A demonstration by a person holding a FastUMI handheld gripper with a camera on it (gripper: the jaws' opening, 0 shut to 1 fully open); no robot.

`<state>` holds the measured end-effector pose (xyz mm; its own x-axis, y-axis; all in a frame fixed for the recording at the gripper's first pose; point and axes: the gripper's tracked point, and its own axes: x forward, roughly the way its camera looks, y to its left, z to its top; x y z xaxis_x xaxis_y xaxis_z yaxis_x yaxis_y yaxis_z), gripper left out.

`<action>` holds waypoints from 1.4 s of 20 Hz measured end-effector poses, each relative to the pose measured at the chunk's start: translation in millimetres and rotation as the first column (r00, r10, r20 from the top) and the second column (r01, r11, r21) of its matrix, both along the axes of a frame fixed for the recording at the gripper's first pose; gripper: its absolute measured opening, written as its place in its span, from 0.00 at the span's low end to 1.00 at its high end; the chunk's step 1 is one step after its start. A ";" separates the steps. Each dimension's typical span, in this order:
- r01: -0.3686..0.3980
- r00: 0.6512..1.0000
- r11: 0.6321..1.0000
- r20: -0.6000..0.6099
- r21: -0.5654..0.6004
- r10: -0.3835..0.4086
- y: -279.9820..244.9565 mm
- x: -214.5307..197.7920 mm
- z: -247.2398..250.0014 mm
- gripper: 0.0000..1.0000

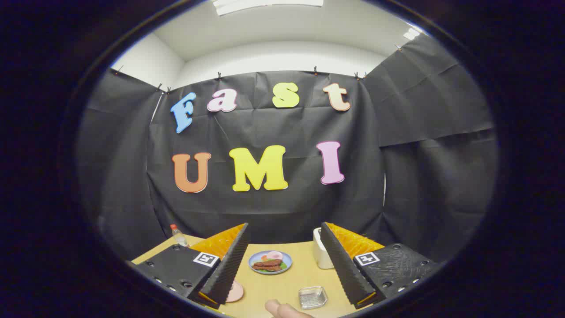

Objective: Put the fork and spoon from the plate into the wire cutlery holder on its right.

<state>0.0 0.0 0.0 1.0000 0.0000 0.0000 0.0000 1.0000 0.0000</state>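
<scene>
The hand-held gripper (pixel 284 260) is open, and its two fingers stand wide apart with nothing held between them. It is up above the bench (pixel 282 287) and looks out flat toward the back wall, not down at the things.

Just ahead, in the gap between the fingers, sits a small blue plate (pixel 270 262) with what looks like food on it. I cannot make out a fork or a spoon on this plate; they are too small to tell, so I cannot say which way they lie. A white box-like thing (pixel 321 254) stands right of the plate, partly behind the right finger. It may be the holder, but I cannot see any wires.

Close by the fingers lies a little clear dish (pixel 312 297), and beside it a fingertip (pixel 282 308) of a person pokes in. A pink round thing (pixel 236 292) peeks out by the left finger. A small bottle (pixel 178 235) stands far off, past the left finger.

I think the gripper has to tip down and go straight ahead to the plate first
</scene>
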 end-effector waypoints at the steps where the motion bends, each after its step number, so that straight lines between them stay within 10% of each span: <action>1: -0.001 1.000 1.000 -0.012 0.004 0.001 7.8 -3.1 -4.3 0.96; 17: -0.024 0.997 0.994 -0.069 -0.105 0.017 49.1 -13.6 -23.9 0.96; 28: -0.105 0.956 0.989 -0.286 -0.106 0.070 116.9 11.1 -152.6 0.96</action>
<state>11.1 116.9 -152.6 0.9556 0.0703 -0.2863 -0.1046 0.9888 -0.1060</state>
